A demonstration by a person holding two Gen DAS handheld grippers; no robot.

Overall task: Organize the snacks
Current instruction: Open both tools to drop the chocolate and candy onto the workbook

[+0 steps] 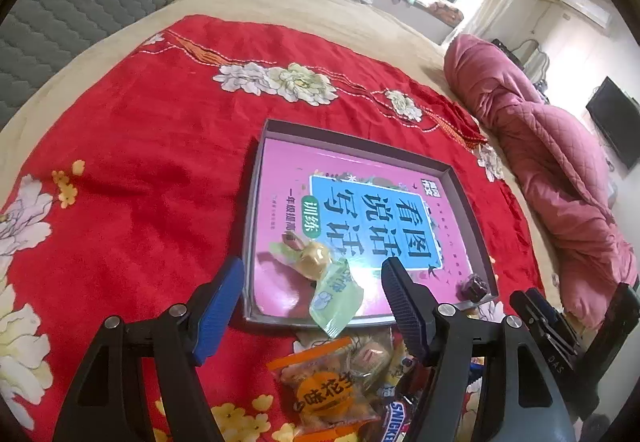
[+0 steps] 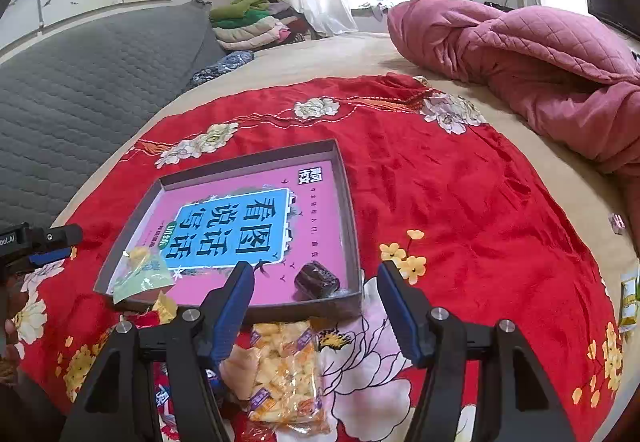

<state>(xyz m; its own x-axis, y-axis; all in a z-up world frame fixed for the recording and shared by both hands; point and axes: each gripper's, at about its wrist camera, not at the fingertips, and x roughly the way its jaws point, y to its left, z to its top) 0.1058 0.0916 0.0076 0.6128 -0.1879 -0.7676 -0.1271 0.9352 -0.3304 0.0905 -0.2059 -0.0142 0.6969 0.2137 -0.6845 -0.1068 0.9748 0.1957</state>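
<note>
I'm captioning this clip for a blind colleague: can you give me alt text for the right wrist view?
A shallow grey tray with a pink book cover as its floor lies on a red floral cloth on a bed, holding a dark wrapped sweet and a green packet. The right gripper hovers near it, jaws open and empty, over an orange snack bag.

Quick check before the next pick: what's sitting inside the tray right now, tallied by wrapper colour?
Green wrapper: 1, the green-wrapped snack at the tray's near corner, its end hanging over the rim
Dark wrapper: 1, the dark-wrapped snack at the other near corner
Total: 2

The rest of the snacks lie on the red cloth outside the tray, not counted.
</note>
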